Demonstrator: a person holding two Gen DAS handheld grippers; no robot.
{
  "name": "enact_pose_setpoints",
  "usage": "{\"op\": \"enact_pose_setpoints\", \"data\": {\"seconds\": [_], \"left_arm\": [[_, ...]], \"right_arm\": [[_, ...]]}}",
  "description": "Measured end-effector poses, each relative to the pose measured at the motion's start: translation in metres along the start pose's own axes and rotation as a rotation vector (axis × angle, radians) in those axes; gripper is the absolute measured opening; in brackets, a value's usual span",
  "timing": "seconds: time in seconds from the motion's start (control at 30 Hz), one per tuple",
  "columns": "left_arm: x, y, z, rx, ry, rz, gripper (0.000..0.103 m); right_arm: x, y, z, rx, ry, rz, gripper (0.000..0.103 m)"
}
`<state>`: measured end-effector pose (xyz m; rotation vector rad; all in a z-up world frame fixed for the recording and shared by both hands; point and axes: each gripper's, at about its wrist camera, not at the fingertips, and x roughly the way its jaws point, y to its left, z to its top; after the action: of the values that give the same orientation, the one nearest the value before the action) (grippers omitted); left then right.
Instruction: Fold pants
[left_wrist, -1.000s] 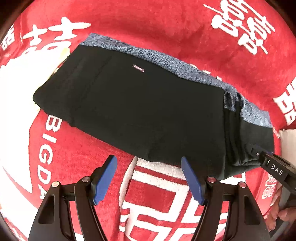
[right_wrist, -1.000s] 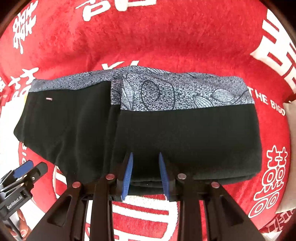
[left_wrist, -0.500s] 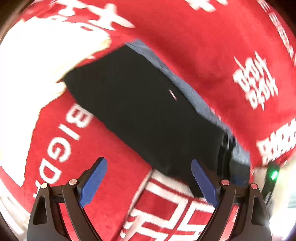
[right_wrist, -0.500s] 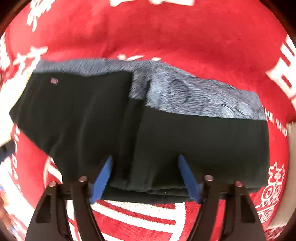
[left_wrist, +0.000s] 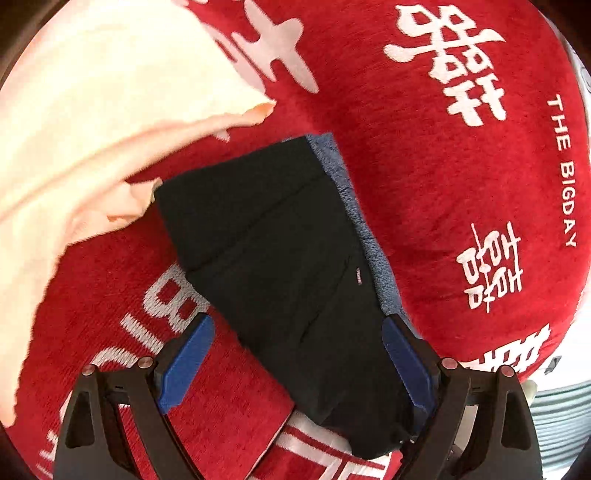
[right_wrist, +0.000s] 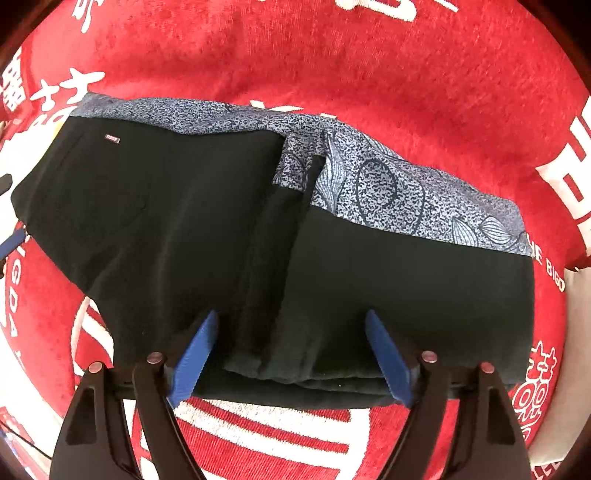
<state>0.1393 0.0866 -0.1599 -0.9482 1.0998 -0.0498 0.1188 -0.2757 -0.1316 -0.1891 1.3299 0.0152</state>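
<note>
The black pants (right_wrist: 184, 229) with a blue-grey patterned band (right_wrist: 388, 184) lie folded flat on the red cloth (right_wrist: 332, 66). My right gripper (right_wrist: 291, 362) is open, its blue pads on either side of the folded near edge at the middle seam. In the left wrist view the pants (left_wrist: 280, 266) run diagonally from the centre to the lower right. My left gripper (left_wrist: 295, 365) is open and straddles the near part of the pants, holding nothing.
A pale peach cloth (left_wrist: 92, 122) lies at the upper left in the left wrist view, touching the pants' far corner. The red cloth (left_wrist: 443, 184) with white lettering covers the surface. A white-grey edge (left_wrist: 561, 406) shows at the lower right.
My right gripper has opened and let go of the pants' near edge. My left gripper has swung round to the pants' end, so they now run diagonally and the peach cloth has come into view.
</note>
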Motion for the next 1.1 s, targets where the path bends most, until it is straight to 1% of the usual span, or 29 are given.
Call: {"op": "enact_pose_setpoints", "data": {"seconds": [0.2,0.3,0.4,0.47,0.57,0.63,0.67,0.7,0.73,0.77,0.83,0.87,0.97,1.0,1.1], "left_arm": [[0.002,0.008,0.008,-0.047,-0.042,-0.058,0.093],[0.006,0.004,0.018,-0.084,-0.053,-0.083,0.093],[0.01,-0.002,0.024,-0.086,-0.067,-0.087,0.093],[0.019,-0.005,0.026,-0.083,-0.061,-0.063,0.093],[0.024,-0.013,0.026,-0.058,-0.07,-0.007,0.093],[0.026,-0.022,0.025,-0.028,-0.069,0.054,0.092],[0.026,-0.026,0.025,-0.013,-0.069,0.089,0.085],[0.027,-0.03,0.024,0.006,-0.071,0.139,0.079],[0.027,-0.034,0.023,0.039,-0.075,0.198,0.065],[0.028,-0.036,0.022,0.062,-0.077,0.235,0.049],[0.027,-0.041,0.02,0.127,-0.078,0.306,0.038],[0.026,-0.045,0.018,0.16,-0.082,0.324,0.034],[0.026,-0.074,0.003,0.368,-0.124,0.426,0.032],[0.026,-0.083,-0.003,0.422,-0.141,0.449,0.032],[0.026,-0.102,-0.016,0.528,-0.174,0.488,0.032]], "right_arm": [[0.0,0.003,-0.001,0.005,-0.001,-0.003,0.085],[-0.002,0.003,-0.002,0.004,-0.005,-0.005,0.085],[-0.001,0.003,-0.001,0.005,-0.005,-0.005,0.085],[-0.002,0.002,-0.001,0.005,-0.006,-0.005,0.085],[-0.002,0.002,0.0,0.006,-0.006,-0.004,0.085],[-0.001,0.002,0.001,0.007,-0.005,-0.003,0.085],[-0.001,0.002,0.002,0.007,-0.003,-0.003,0.085],[-0.002,0.002,0.004,0.008,0.003,-0.003,0.085],[-0.003,0.001,0.006,0.008,0.008,-0.001,0.085],[-0.005,0.0,0.008,0.014,0.014,0.006,0.085],[-0.011,-0.004,0.015,0.038,0.024,0.035,0.085],[-0.017,-0.006,0.019,0.055,0.025,0.063,0.085],[-0.034,-0.009,0.035,0.076,0.003,0.127,0.085],[-0.039,-0.008,0.043,0.075,-0.001,0.154,0.085],[-0.05,0.0,0.078,0.07,0.024,0.279,0.086]]}}
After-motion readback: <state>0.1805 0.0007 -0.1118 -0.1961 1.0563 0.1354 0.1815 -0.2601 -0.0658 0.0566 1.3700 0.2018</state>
